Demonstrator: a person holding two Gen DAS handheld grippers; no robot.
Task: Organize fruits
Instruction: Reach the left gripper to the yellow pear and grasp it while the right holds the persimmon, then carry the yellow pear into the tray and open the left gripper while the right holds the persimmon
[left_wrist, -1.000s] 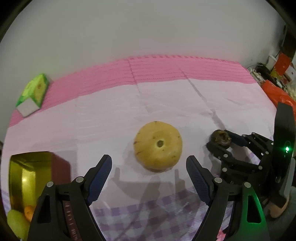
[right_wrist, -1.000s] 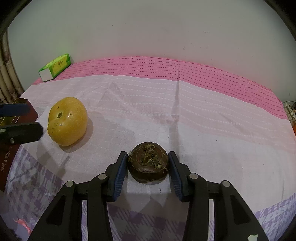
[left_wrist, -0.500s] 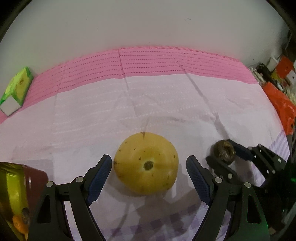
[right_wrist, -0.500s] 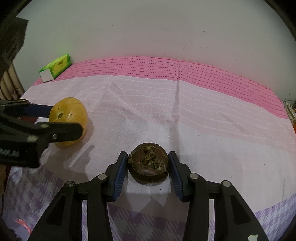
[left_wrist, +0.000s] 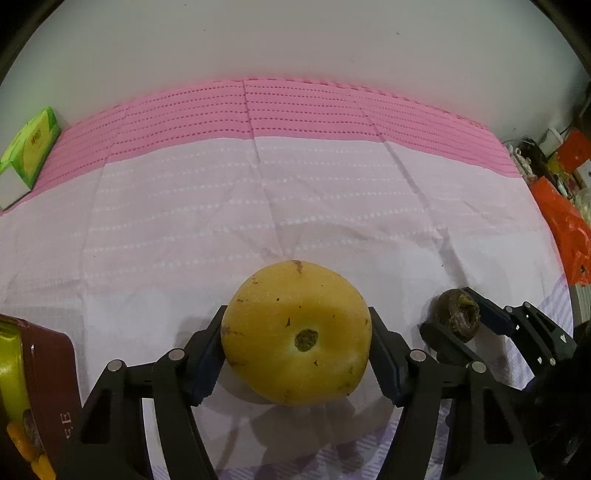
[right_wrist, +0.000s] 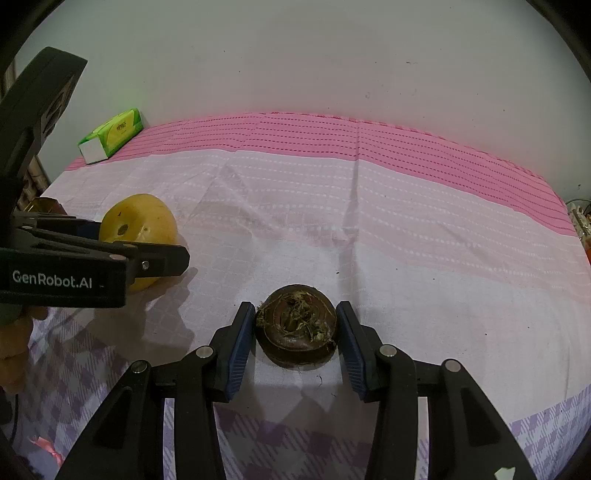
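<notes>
Left wrist: left claw (left_wrist: 296, 343) just closed onto yellow fruit (left_wrist: 296, 334)

From my left tongs (left_wrist: 296, 354) I have the large round fruit (left_wrist: 296, 336) directly ahead on the cloth-covered surface (left_wrist: 258, 206), sitting between the two pads. To its right, near but apart, lies the small fruit (left_wrist: 457, 313), between the pads of my right tongs (right_wrist: 296, 332). A box (left_wrist: 27, 151) lies at the far left edge by the wall (left_wrist: 295, 37). At my near left stands a tin (left_wrist: 44, 373) with small fruits inside it.
</notes>
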